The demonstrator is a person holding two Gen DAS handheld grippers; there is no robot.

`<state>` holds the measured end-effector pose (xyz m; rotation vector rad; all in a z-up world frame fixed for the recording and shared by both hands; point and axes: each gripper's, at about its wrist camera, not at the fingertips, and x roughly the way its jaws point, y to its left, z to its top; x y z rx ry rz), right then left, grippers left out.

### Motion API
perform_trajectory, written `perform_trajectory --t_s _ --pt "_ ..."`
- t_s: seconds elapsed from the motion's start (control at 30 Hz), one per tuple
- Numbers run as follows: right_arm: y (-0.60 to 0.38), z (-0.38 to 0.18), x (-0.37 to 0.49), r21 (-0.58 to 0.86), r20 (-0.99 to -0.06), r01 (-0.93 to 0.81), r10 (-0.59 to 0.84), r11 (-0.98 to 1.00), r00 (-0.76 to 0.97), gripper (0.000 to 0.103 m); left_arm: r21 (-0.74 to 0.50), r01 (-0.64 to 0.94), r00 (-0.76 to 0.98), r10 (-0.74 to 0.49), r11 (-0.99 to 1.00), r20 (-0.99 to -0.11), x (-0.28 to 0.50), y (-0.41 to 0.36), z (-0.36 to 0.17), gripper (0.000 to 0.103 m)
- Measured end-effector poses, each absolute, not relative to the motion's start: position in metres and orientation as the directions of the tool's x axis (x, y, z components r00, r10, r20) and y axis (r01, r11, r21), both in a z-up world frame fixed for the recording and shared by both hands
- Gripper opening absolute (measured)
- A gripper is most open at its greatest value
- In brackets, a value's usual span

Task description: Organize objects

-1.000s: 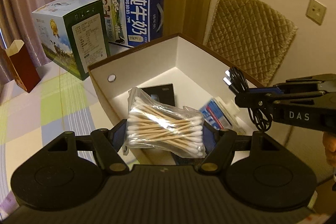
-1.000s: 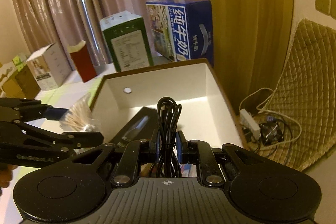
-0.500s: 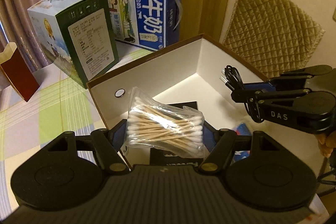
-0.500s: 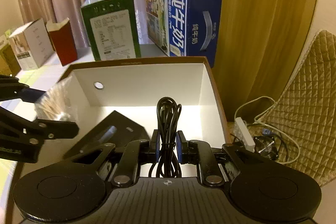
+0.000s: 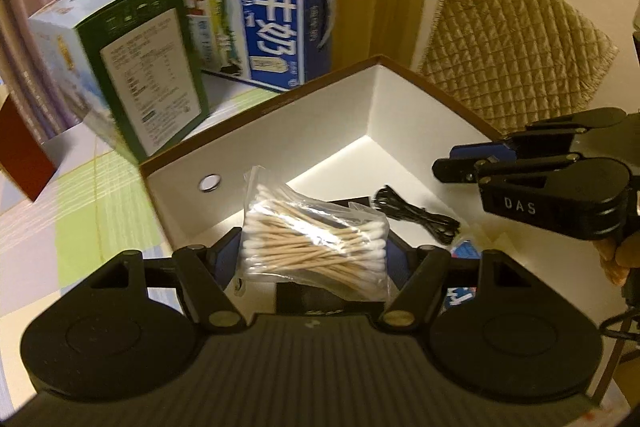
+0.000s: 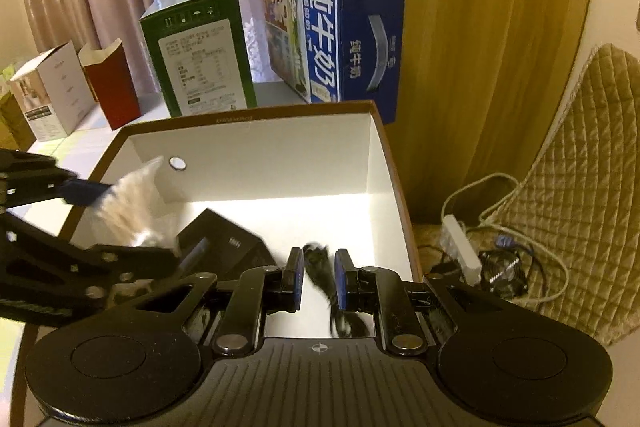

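We are holding the bag of cotton swabs (image 5: 316, 247) clamped in the left tongs (image 5: 316, 259) above the box (image 5: 280, 131), the right tongs (image 6: 317, 281) parted over the fallen cable (image 5: 416, 215); lowering and release come next.

bag of cotton swabs (image 6: 132, 211) motion-blurred, black cable (image 6: 320, 267) smeared between right claw (image 6: 317, 277) fingers, red box (image 5: 18, 151) cut off

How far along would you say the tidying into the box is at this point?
Done: the black cable lies loose in the open box, beside a flat black case; the right gripper is open. In hand: the left gripper clamps the cotton swab bag above the box. Left: setting that bag inside.
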<state>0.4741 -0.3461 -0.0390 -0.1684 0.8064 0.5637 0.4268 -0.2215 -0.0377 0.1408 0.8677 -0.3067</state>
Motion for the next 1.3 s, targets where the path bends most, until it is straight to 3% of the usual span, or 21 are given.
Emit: perform_trajectory --t_s 0.33,0.4,0.57,0.77,0.83,0.9,1.13,1.2,1.3 --pt "-0.365 -0.033 0.455 0.100 -0.722 -0.508 0.414 0.855 0.555 0.012 -0.007 0.422 0.589 -0.280 0.907 -0.758 0.425 -0.253 -0.041 0.069" --pt "-0.367 -0.031 0.452 0.110 -0.721 -0.504 0.418 0.857 0.553 0.012 0.010 0.439 0.599 -0.284 0.899 -0.749 0.424 -0.259 -0.040 0.082" --pt "-0.372 -0.030 0.444 0.130 -0.719 -0.499 0.428 0.857 0.547 0.012 0.056 0.456 0.618 -0.271 0.888 -0.738 0.420 -0.266 -0.037 0.100" --pt "-0.372 -0.027 0.434 0.150 -0.717 -0.506 0.446 0.849 0.536 0.016 0.057 0.448 0.614 -0.260 0.892 -0.745 0.412 -0.259 -0.034 0.100" --pt "-0.372 -0.026 0.430 0.153 -0.714 -0.507 0.449 0.848 0.537 0.024 0.052 0.438 0.612 -0.255 0.897 -0.749 0.409 -0.255 -0.032 0.100" --pt "-0.372 -0.023 0.425 0.154 -0.709 -0.506 0.452 0.849 0.542 0.040 0.047 0.425 0.610 -0.248 0.904 -0.753 0.405 -0.251 -0.031 0.100" --pt "-0.376 -0.015 0.407 0.157 -0.696 -0.498 0.453 0.853 0.557 0.071 0.030 0.373 0.610 -0.221 0.927 -0.761 0.393 -0.237 -0.022 0.100" --pt "-0.379 -0.012 0.401 0.155 -0.694 -0.483 0.443 0.862 0.567 0.090 0.023 0.360 0.611 -0.217 0.933 -0.762 0.388 -0.233 -0.018 0.100" --pt "-0.383 -0.006 0.391 0.175 -0.679 -0.481 0.459 0.859 0.573 0.097 0.016 0.334 0.613 -0.204 0.942 -0.763 0.380 -0.228 -0.012 0.100"
